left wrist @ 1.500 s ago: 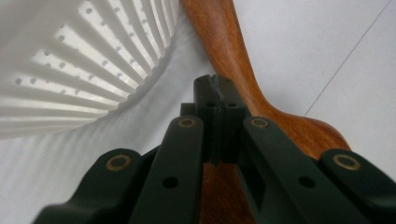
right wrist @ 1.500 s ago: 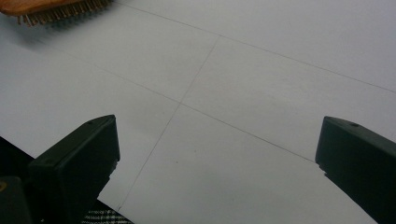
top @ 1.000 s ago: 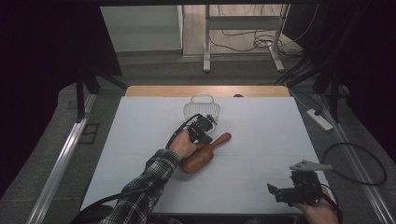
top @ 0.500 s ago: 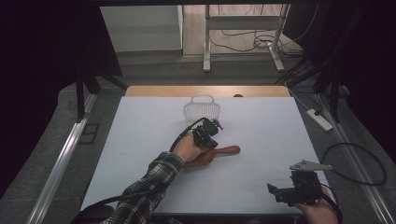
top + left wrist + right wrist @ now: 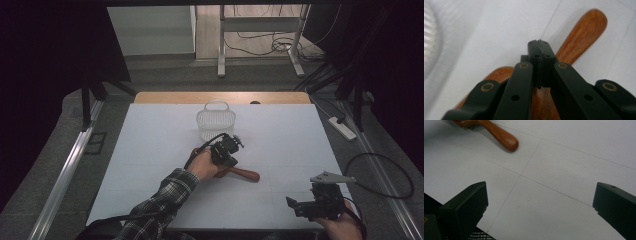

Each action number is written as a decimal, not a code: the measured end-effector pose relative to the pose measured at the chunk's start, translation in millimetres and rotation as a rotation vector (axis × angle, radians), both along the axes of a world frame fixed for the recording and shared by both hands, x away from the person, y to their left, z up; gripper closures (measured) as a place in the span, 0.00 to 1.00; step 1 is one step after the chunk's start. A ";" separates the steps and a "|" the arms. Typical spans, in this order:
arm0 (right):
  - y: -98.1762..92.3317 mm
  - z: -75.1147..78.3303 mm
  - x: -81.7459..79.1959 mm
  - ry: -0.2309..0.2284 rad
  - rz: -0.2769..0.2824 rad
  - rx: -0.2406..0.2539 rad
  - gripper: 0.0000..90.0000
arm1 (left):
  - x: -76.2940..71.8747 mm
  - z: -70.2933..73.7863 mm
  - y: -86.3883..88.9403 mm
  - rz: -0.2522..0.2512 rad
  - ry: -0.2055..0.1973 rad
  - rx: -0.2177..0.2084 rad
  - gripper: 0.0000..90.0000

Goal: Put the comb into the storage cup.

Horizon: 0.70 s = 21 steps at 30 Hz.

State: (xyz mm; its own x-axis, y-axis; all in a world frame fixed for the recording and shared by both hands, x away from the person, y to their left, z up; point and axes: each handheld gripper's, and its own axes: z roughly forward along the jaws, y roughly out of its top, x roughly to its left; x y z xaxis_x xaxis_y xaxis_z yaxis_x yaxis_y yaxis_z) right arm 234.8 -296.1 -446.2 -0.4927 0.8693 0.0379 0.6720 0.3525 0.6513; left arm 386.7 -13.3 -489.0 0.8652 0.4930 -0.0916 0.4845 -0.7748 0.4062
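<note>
A brown wooden brush (image 5: 244,174) lies on the white table, its rounded handle (image 5: 584,32) pointing right. My left gripper (image 5: 223,164) is directly over its wide end, and the jaws are pressed together with nothing visible between them. In the left gripper view the shut gripper (image 5: 539,45) sits above the wood. My right gripper (image 5: 295,206) is held at the front right edge of the table, its jaws wide apart and empty. In the right gripper view the gripper (image 5: 540,202) faces bare table, with the brush handle (image 5: 500,136) at the upper left.
A white slatted basket (image 5: 216,123) with a handle stands at the middle back of the table, just beyond my left gripper; its rim (image 5: 428,37) shows at the left edge of the left gripper view. Thin lines cross the white table sheet (image 5: 300,135).
My left gripper moved right and toward the person, away from the basket. The brush swung with it from a diagonal to lying nearly level, handle to the right. The right gripper stayed still.
</note>
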 end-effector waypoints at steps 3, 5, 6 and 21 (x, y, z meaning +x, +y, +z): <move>0.3 0.0 0.0 0.000 0.000 -0.001 0.00 | -7.1 0.3 -1.6 -0.014 -0.009 0.008 0.99; 0.4 0.1 -0.3 -0.002 0.001 -0.002 0.00 | -11.8 0.9 -2.9 -0.029 -0.020 0.020 0.99; 0.4 0.2 -0.3 -0.002 0.001 -0.002 0.00 | -14.1 1.0 -3.2 -0.033 -0.020 0.023 0.99; 0.6 0.4 -1.0 -0.007 0.004 -0.004 0.00 | -36.0 -1.0 6.2 -0.035 0.023 -0.022 0.99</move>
State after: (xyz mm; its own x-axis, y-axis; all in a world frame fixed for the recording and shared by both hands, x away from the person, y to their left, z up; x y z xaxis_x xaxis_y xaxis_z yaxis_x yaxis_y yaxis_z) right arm 233.9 -295.5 -445.8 -0.4964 0.8676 0.0312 0.6663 0.3577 0.6543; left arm 350.7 -7.2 -490.0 0.8795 0.4599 -0.1227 0.4667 -0.7824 0.4125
